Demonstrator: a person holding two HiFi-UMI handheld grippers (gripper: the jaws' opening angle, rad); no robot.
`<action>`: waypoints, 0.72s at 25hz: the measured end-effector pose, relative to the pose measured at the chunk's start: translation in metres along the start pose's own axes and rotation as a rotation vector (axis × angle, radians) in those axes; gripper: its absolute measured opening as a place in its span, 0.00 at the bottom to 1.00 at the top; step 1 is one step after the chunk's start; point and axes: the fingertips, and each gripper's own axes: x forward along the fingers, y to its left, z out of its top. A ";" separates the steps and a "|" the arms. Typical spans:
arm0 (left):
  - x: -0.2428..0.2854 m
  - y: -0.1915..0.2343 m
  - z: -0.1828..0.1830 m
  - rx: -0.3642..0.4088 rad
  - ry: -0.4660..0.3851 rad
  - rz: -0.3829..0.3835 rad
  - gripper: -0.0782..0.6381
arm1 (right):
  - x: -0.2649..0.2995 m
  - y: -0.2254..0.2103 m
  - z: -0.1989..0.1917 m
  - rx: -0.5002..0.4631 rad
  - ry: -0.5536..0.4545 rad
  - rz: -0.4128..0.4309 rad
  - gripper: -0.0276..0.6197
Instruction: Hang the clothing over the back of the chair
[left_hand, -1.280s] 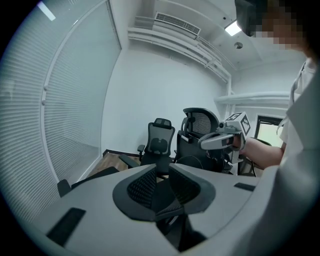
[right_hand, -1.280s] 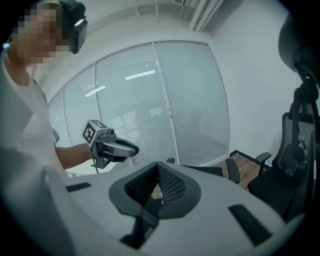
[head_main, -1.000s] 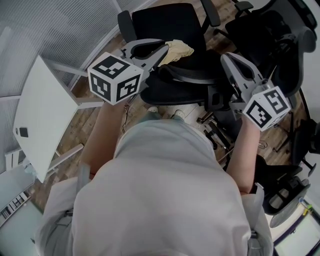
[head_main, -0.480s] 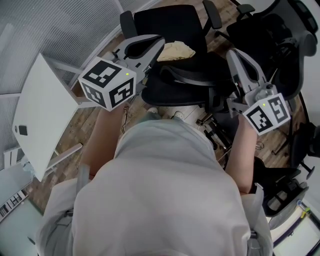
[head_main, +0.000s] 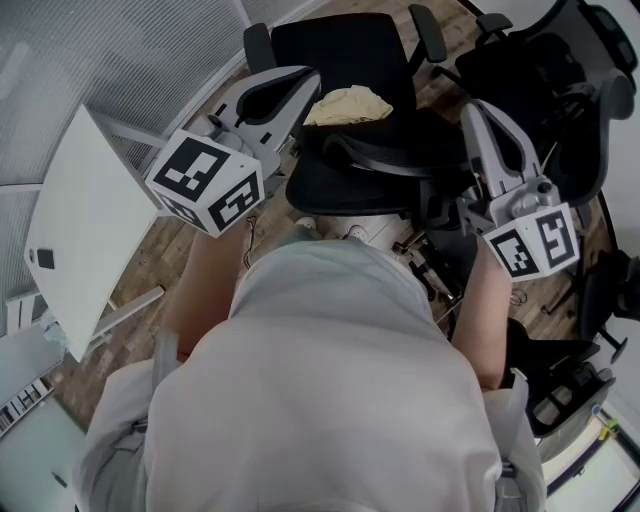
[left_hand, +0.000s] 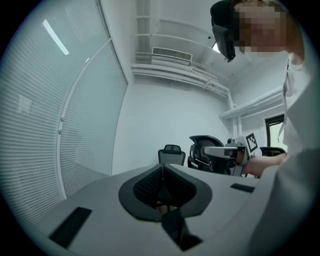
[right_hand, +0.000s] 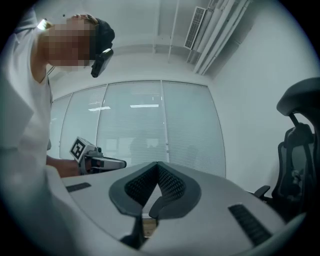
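- While the clothing (head_main: 348, 104) lies on its seat and not over its backrest (head_main: 372, 160), the office chair (head_main: 340, 50) is the largest element. It is black, with a padded matt seat, two curved armrests and a narrow arched backrest edge nearest the person. The hang will probably sit best if the cloth is centred on that arch, with about equal lengths falling on each side.
- White table (head_main: 80, 220), at the left: flat, smooth and hard-edged, and it seems to play no part.
- Left gripper (head_main: 300, 80), grey moulded plastic with a marker cube: held level beside the armrest at the head view's left. Its jaws are pressed together, the ribbed dark pads meeting with nothing between them.
- Right gripper (head_main: 478, 110), same build: level at the chair's other side, jaws likewise together and empty. Both claws would have to part before they could pinch fabric. Two well-separated grips on one edge should spread the cloth rather than lift it as a lump.
- Clothing, smallest: pale yellow-beige and soft, crumpled into a loose folded heap just beyond the backrest, apart from both grippers. Limp fabric is likely to sag and slide, so a firm pinch and a slow lift seem advisable.
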 end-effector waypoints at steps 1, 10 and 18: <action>-0.001 0.000 0.001 0.004 -0.009 0.003 0.14 | 0.000 0.001 0.000 -0.004 -0.004 0.001 0.08; -0.011 0.004 0.010 0.030 -0.057 0.030 0.14 | 0.000 0.003 0.000 -0.029 -0.018 -0.005 0.08; -0.012 0.007 0.009 0.040 -0.051 0.037 0.14 | -0.001 0.001 0.000 -0.033 -0.023 -0.016 0.08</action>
